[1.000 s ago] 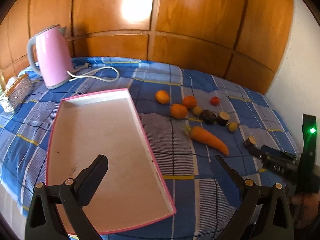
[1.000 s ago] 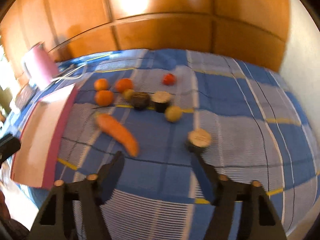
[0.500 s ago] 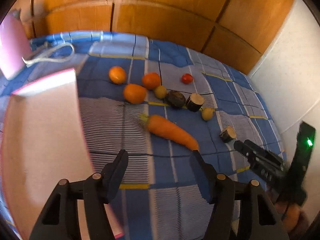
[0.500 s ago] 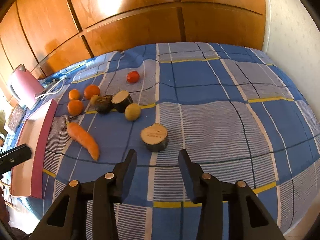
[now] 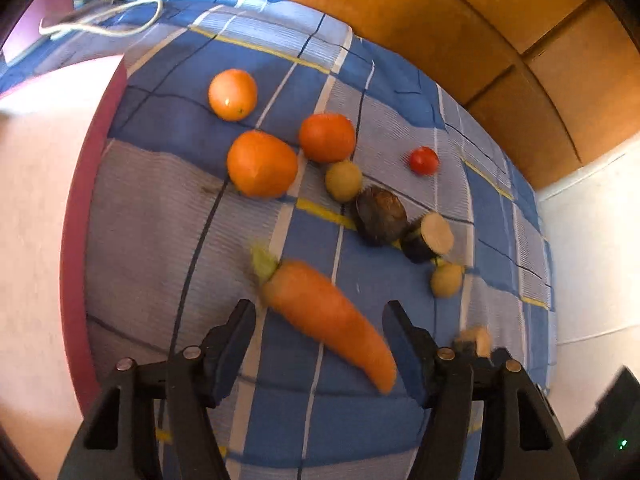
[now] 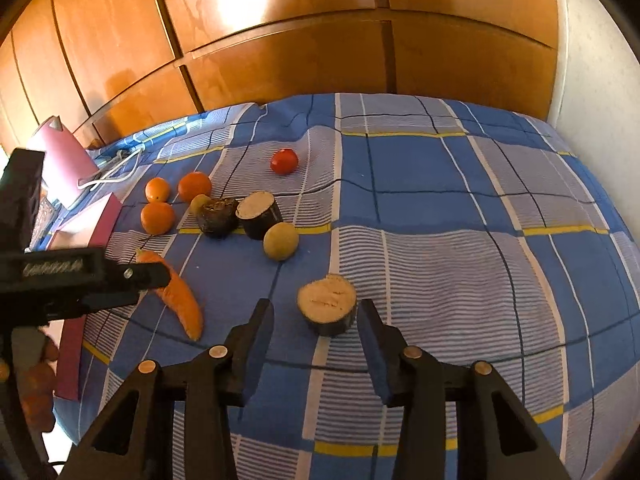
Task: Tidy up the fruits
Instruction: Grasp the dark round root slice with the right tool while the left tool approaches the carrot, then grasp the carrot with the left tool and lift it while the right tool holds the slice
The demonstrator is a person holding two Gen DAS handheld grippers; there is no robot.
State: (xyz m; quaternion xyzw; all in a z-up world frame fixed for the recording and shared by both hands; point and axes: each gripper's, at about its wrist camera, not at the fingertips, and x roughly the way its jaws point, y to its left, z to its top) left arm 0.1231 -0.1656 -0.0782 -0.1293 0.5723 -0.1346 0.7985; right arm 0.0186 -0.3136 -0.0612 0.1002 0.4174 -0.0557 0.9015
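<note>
My left gripper [image 5: 318,334] stands partly spread, its jaws having just opened slightly, astride the untouched orange carrot [image 5: 326,318] on the blue checked cloth [image 5: 160,220], green-tufted end pointing away, tip slanting toward its right jaw.

Woven checked cloth [image 6: 440,208] in blue, matt and slightly rumpled; varnished wood panelling [image 6: 320,40] behind, glossy with a bright glare patch. Matt black plastic gripper fingers [image 6: 256,340] with bare metal pins; smooth pink plastic kettle [image 6: 64,160]. Smooth, faintly shiny oranges [image 5: 262,164]; rough pale cut face on dark-skinned stub [image 6: 327,302].
</note>
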